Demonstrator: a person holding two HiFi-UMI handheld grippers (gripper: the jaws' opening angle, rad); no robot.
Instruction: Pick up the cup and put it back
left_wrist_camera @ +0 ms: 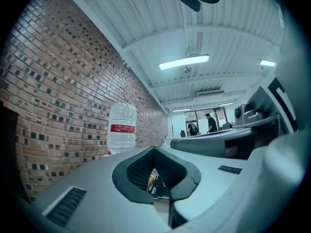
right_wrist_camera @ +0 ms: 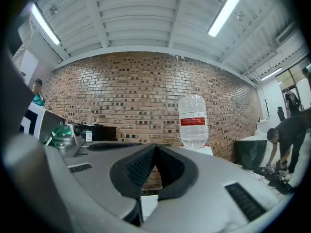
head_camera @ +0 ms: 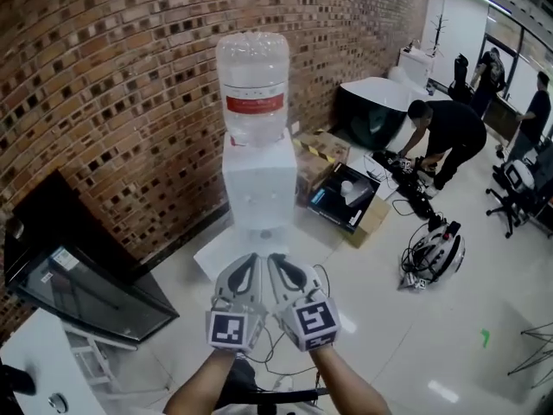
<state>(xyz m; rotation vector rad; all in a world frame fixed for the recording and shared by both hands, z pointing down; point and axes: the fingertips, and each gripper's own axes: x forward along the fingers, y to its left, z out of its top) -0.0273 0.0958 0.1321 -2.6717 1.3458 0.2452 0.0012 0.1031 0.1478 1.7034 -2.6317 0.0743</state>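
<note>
Left hand-held gripper (left_wrist_camera: 155, 152) jaws together, empty; water bottle (left_wrist_camera: 121, 127) beside brick wall (left_wrist_camera: 58, 96)

I had the white floor (head_camera: 415, 335) carrying a water dispenser (head_camera: 257, 184), an open box (head_camera: 346, 199) and a helmet (head_camera: 436, 253).

White plastic water dispenser (head_camera: 257, 188) stands against the red brick wall (head_camera: 112, 85), with a clear plastic water bottle (head_camera: 252, 80) upended on top. Left of it, along the wall: black glass-fronted cabinet (head_camera: 82, 288). Right of it: open cardboard boxes (head_camera: 350, 199) on the pale floor (head_camera: 432, 335). Beyond the boxes, further right: a person in dark clothes (head_camera: 449, 132). Left gripper (head_camera: 246, 271) and right gripper (head_camera: 289, 271) are side by side before the dispenser.
</note>
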